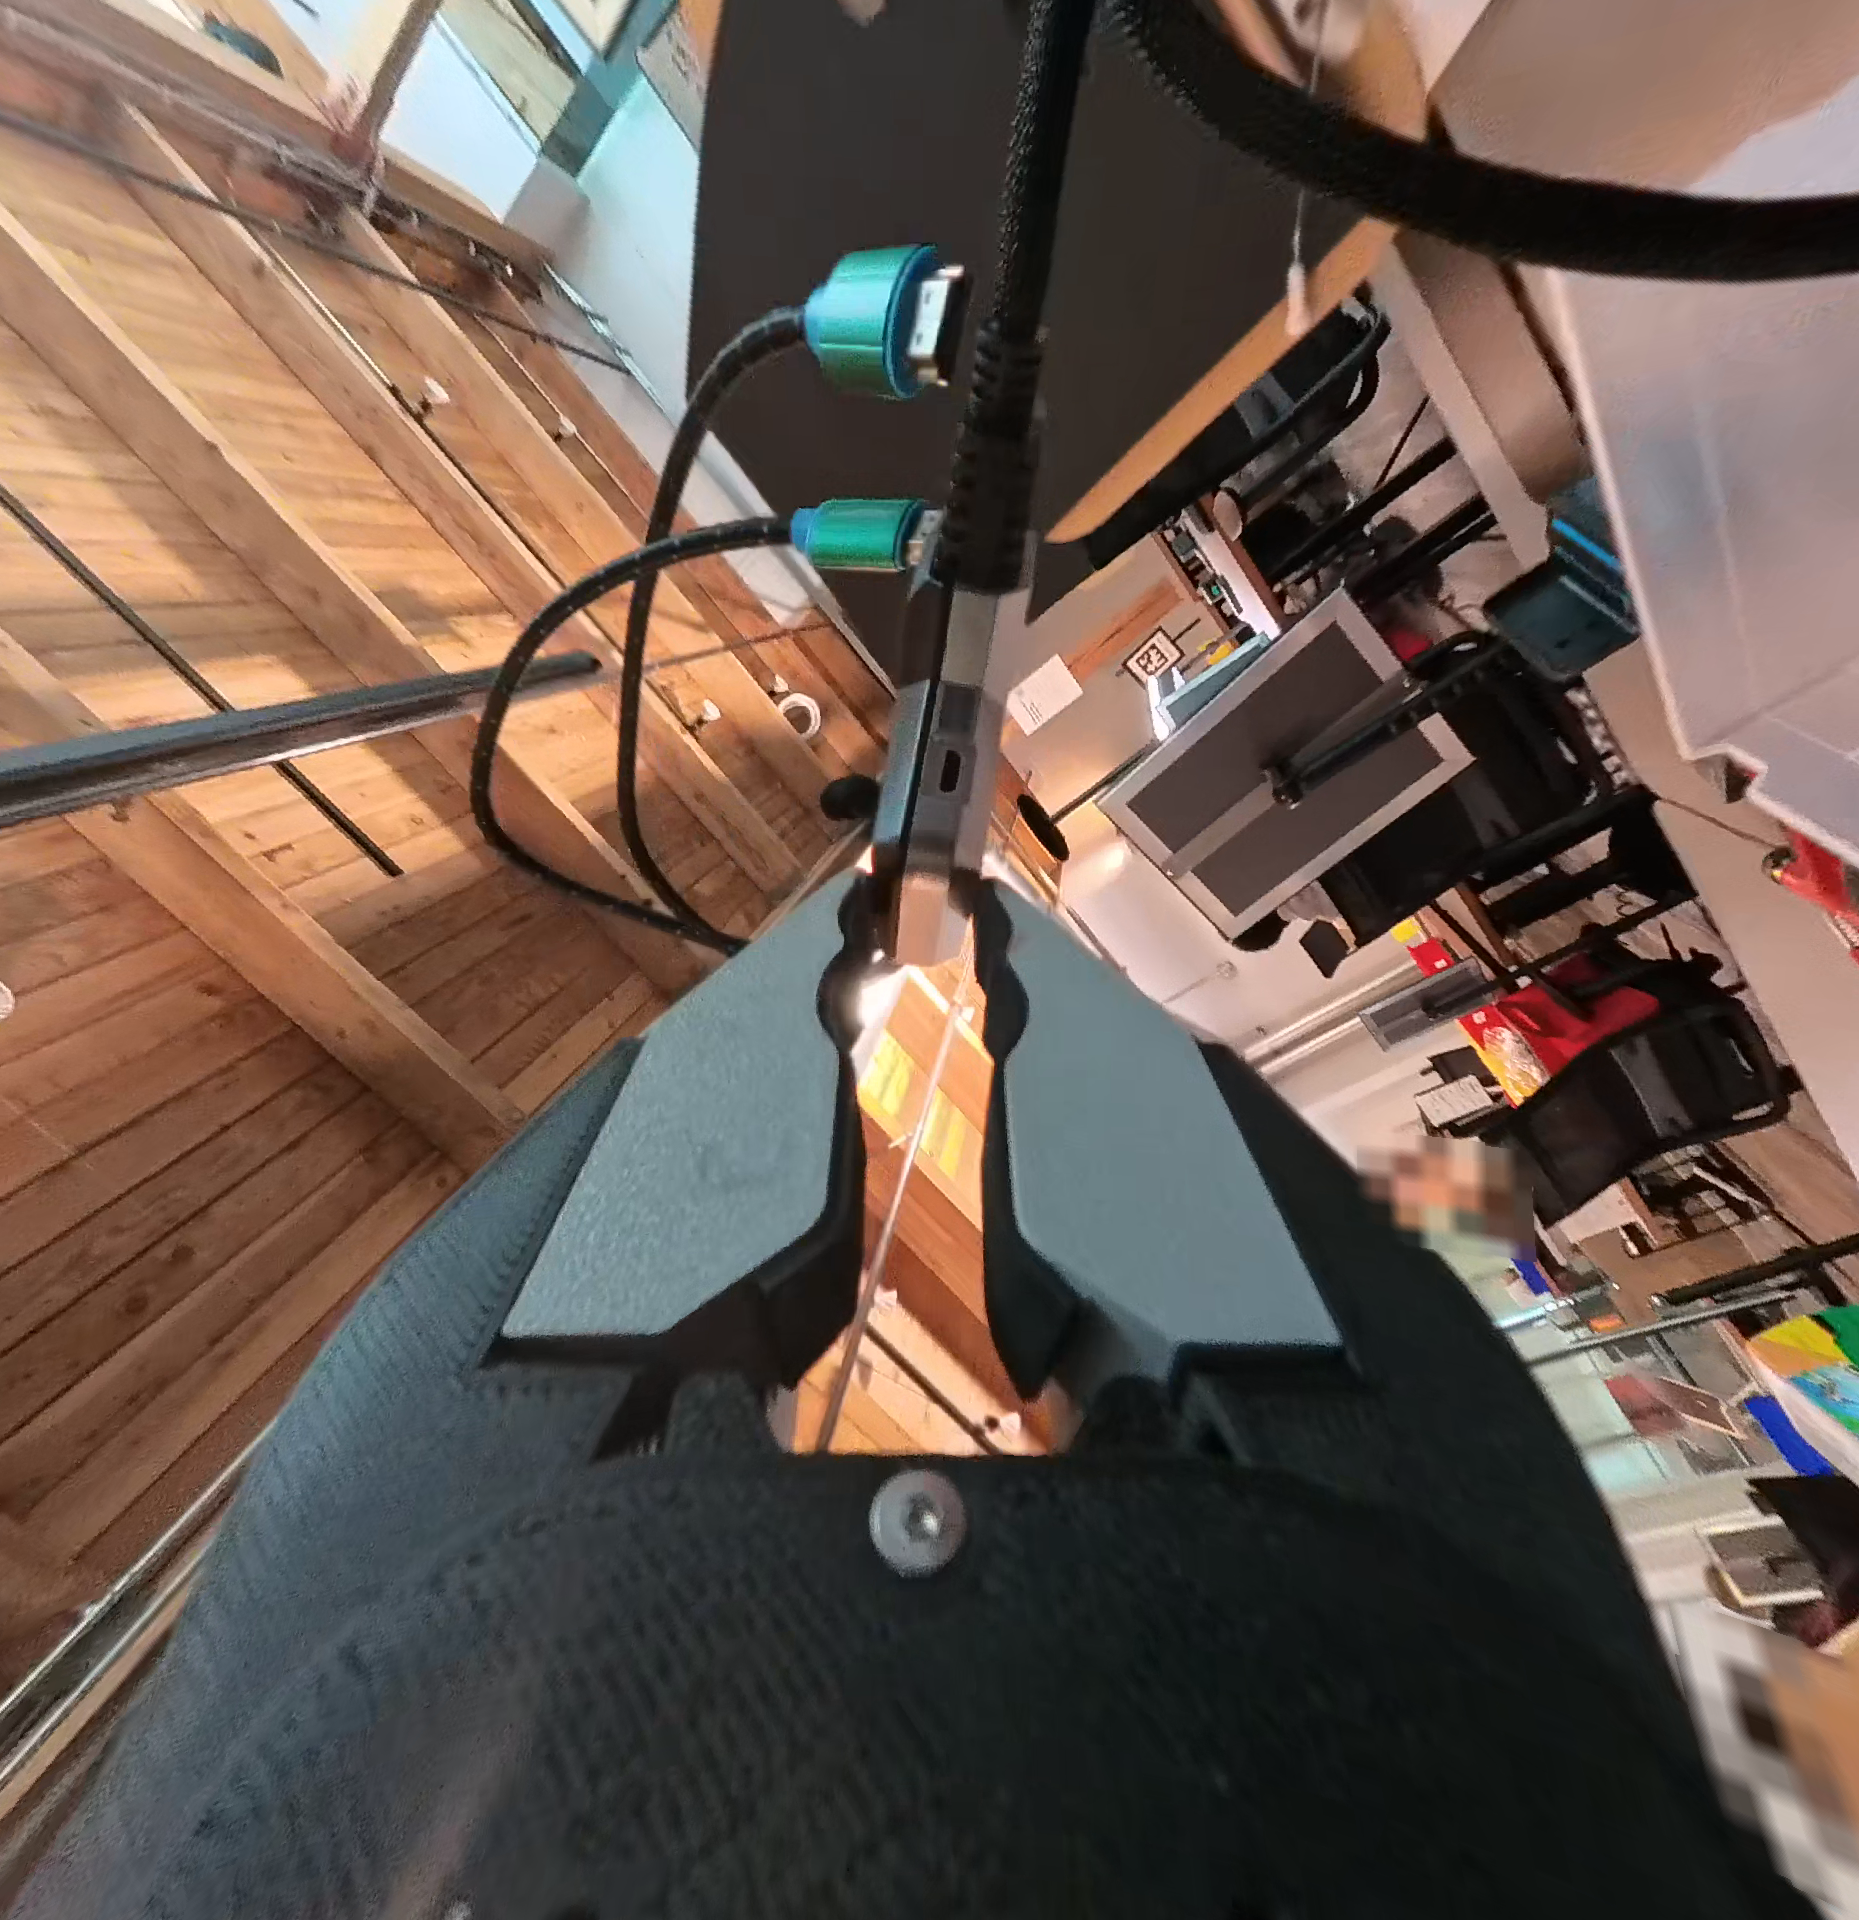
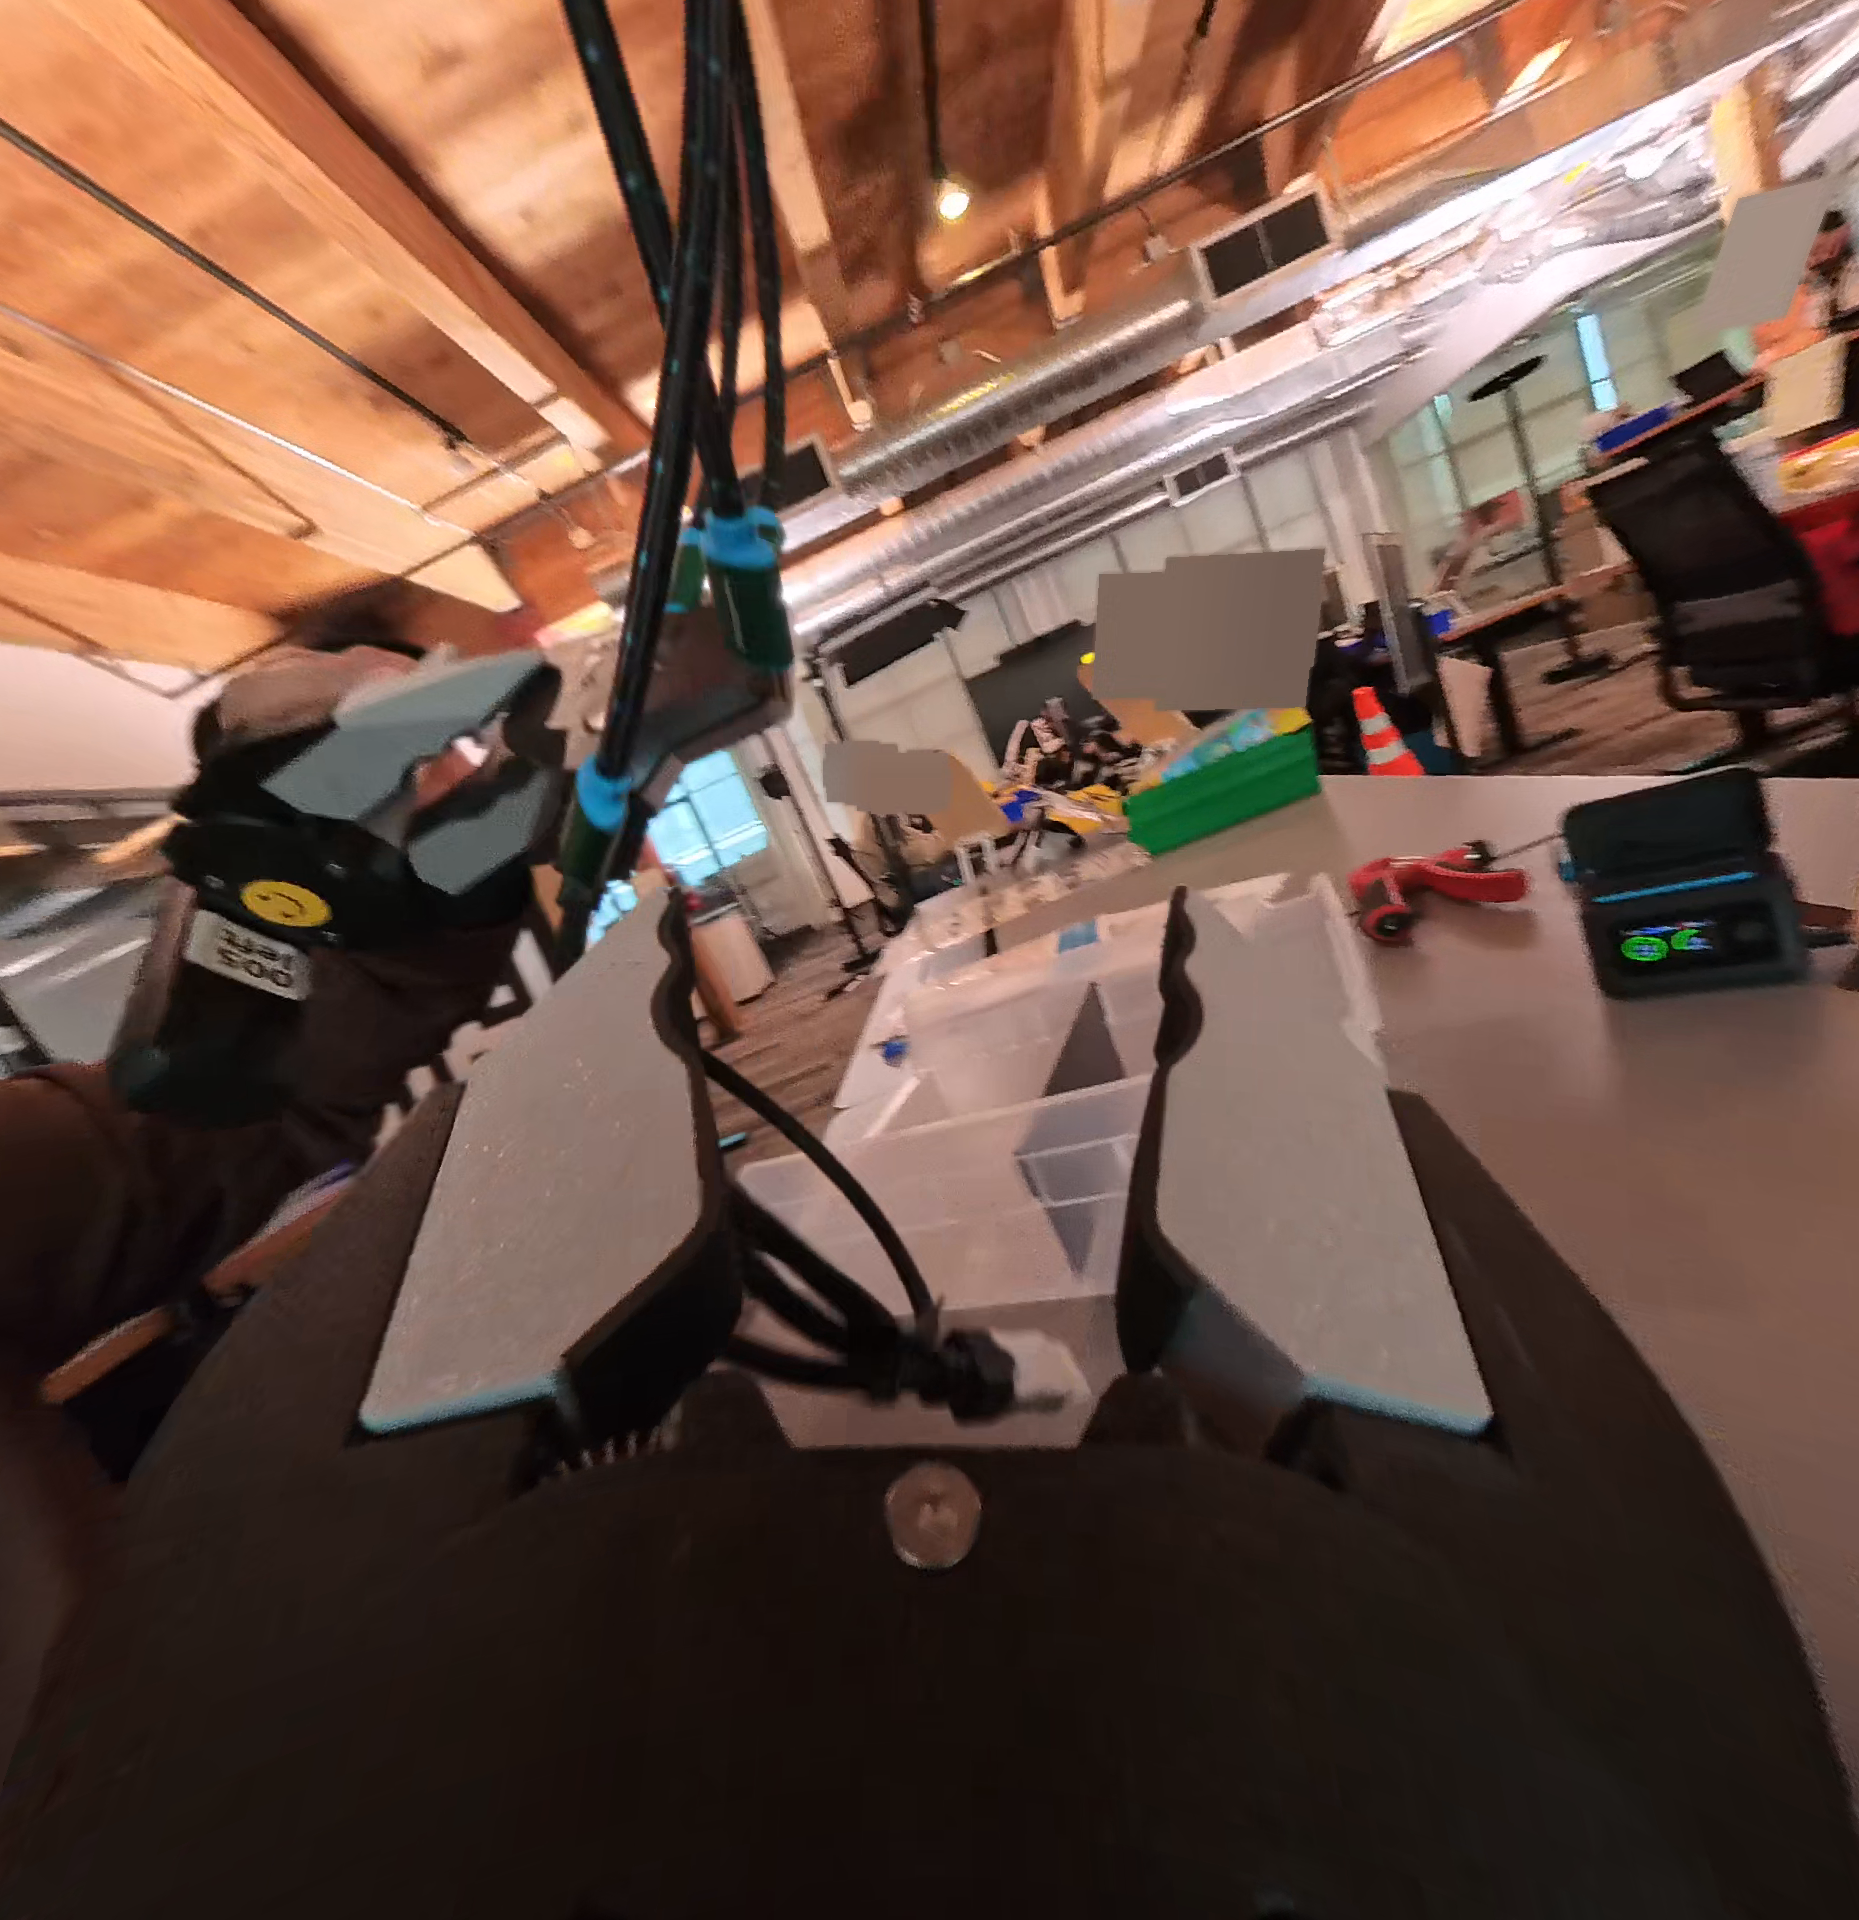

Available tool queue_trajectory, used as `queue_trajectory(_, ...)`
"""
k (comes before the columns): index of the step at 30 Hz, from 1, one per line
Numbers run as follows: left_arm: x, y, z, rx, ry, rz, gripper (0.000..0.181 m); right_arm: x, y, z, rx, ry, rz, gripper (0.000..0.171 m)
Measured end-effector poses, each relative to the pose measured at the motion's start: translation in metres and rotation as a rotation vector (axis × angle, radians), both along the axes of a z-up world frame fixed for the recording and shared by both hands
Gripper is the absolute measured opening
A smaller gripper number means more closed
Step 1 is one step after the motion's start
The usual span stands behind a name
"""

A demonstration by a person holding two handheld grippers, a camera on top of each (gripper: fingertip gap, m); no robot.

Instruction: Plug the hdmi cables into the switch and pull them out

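Note:
My left gripper (image 1: 920,904) is shut on one end of the grey HDMI switch (image 1: 935,748) and holds it up in the air. A green HDMI plug (image 1: 863,535) meets the switch's far end and looks plugged in. Another green plug (image 1: 883,322) hangs free with its metal tip bare. A thick black braided cable (image 1: 1008,312) runs up from the switch. In the right wrist view the left gripper (image 2: 530,748) holds the switch (image 2: 696,686) with green plugs (image 2: 748,603) and black cables (image 2: 676,312) around it. My right gripper (image 2: 925,935) is open and empty, below and to the right of the switch.
A grey table (image 2: 1631,1195) carries clear plastic organiser boxes (image 2: 1008,1143), a red tool (image 2: 1434,883), a black device with a lit screen (image 2: 1683,894) and a green bin (image 2: 1226,790). A thin black cable with a white end (image 2: 1008,1371) lies by the right gripper's base. An office chair (image 2: 1714,603) stands far right. About 15 cm separates my left fingertips from my right.

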State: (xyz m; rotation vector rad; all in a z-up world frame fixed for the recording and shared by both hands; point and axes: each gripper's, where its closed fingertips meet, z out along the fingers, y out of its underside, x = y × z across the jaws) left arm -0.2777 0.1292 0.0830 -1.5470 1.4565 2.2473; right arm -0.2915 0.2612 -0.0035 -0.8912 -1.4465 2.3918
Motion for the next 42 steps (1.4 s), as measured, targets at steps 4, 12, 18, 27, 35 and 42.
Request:
queue_trajectory(4,0.018,0.01,-0.026,-0.023,-0.037,-0.05,0.017,0.024,-0.031,0.005,-0.007,0.023,0.232,0.085)
queue_trajectory(12,0.035,0.035,-0.066,0.015,-0.057,-0.169,0.017,0.051,-0.077,-0.013,0.004,-0.054,0.587,0.043)
queue_trajectory(18,-0.002,0.029,-0.083,0.213,-0.392,-0.043,0.0,0.032,-0.047,-0.013,0.023,-0.044,0.412,0.021)
queue_trajectory(27,0.029,0.053,-0.063,0.936,-1.544,-0.278,0.056,0.048,-0.037,0.005,0.034,0.112,0.367,0.019)
queue_trajectory(35,0.046,0.091,-0.086,0.92,-2.033,-0.412,0.042,0.065,-0.027,-0.01,0.244,0.132,0.388,0.019)
queue_trajectory(42,0.051,0.122,-0.099,0.663,-2.379,-0.573,0.021,0.067,-0.016,-0.033,0.38,0.077,0.383,0.018)
